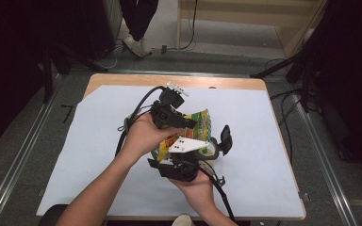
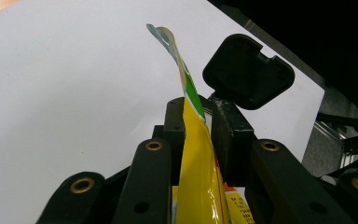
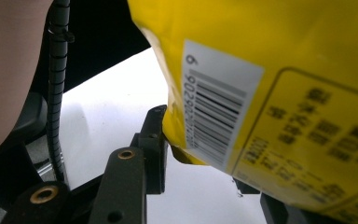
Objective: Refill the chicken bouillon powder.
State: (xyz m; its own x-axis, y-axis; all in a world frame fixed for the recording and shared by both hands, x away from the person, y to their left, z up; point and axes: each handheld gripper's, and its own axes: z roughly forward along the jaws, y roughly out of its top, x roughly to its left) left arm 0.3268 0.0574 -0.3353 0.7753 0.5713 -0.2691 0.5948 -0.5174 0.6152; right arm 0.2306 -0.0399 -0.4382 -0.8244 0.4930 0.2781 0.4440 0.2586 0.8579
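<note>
Gripping a yellow snack bag [image 1: 199, 126] from two sides, both grippers hang above the white sheet [image 1: 273, 141] that covers the table [image 1: 122, 81]. Left gripper [image 2: 198, 116]: its jaws stand narrowly apart and are closed on the bag's thin edge, which runs up between them and ends in a flattened, sealed strip of green and silver beyond the jaw tips. Behind that strip, just past the left jaws, shows one black pad of the right gripper. Right gripper [image 3: 205, 154]: the bag's printed back, with its barcode label [image 3: 216, 107], fills the space between its jaws; the near jaw lies against the bag's lower corner, while the far jaw is mostly hidden behind the bag, so a firm grip cannot be confirmed there. In the high view the left hand [image 1: 141, 134] sits on the far-left side of the bag, the right hand [image 1: 195, 183] beneath it on the near side.
</note>
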